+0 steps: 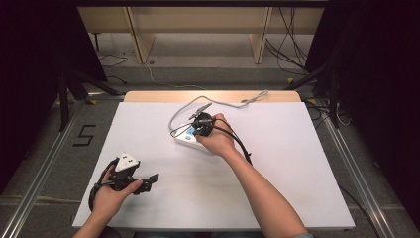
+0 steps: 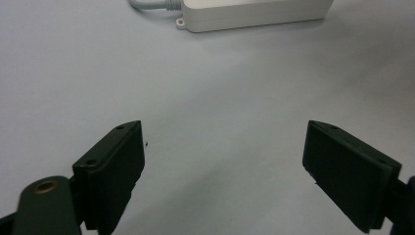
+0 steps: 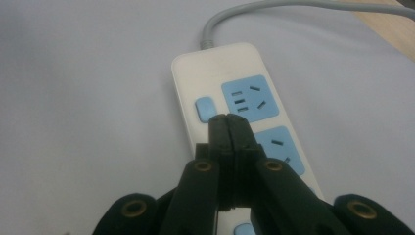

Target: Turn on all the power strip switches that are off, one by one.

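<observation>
My right gripper [image 3: 229, 119], jaws pressed together into one blunt tip, hovers beside the power strip's [image 3: 205, 68] blue switch [image 3: 205, 108] to press it; my left gripper [image 2: 222, 147] rests apart on the bench [image 1: 277, 163].

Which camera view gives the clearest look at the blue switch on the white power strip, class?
The right gripper view: the blue switch sits close and sharp on the power strip, just beyond the shut right gripper. The high view shows the strip small and partly hidden; the left gripper view shows its side.
</observation>
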